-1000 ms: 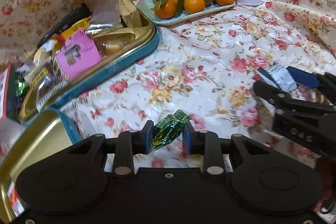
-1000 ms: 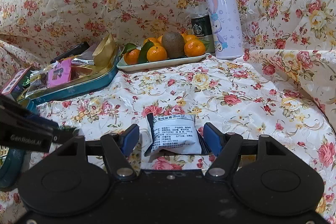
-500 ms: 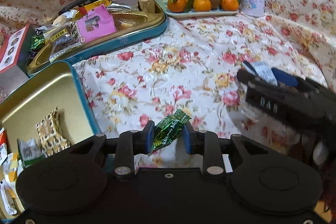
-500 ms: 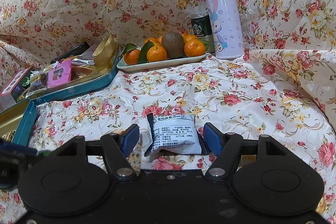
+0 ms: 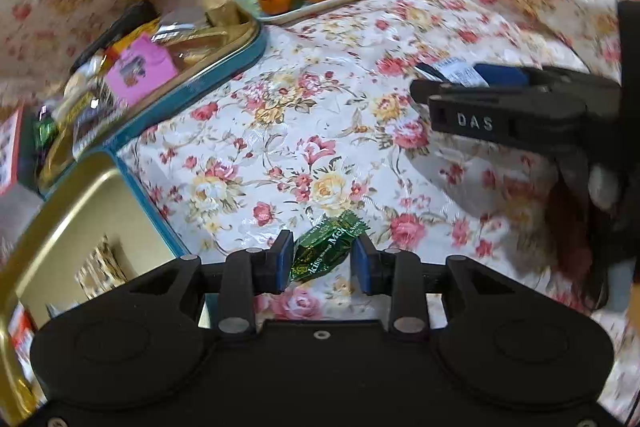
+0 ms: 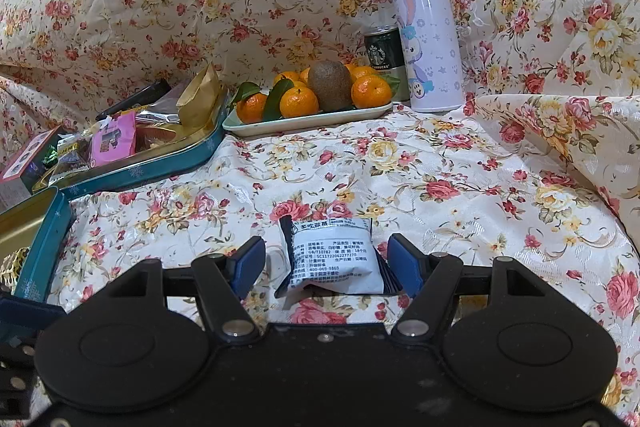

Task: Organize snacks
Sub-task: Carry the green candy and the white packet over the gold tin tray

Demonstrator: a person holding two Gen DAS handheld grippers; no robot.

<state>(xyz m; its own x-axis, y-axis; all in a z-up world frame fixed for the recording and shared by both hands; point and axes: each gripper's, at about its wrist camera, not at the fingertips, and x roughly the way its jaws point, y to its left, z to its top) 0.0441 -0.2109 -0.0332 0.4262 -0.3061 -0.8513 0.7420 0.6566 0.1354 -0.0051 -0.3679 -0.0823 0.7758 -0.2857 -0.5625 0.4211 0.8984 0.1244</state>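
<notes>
Left wrist view: mounted behind its own fingers, angled steeply down, close over the floral cloth [image 5: 320,131]. Right wrist view: same mounting, shallower tilt, looking across the cloth toward the purple bottle [image 6: 428,39]. Shared: teal tin [image 5: 200,99] [image 6: 160,167], fruit tray [image 5: 328,1] [image 6: 308,117] (left view blurred at its edges).

A small green foil-wrapped candy [image 5: 326,251] sits tilted between blue pads above the floral cloth; a white printed snack packet [image 6: 334,259] lies label-up nearby, slightly crumpled.
</notes>
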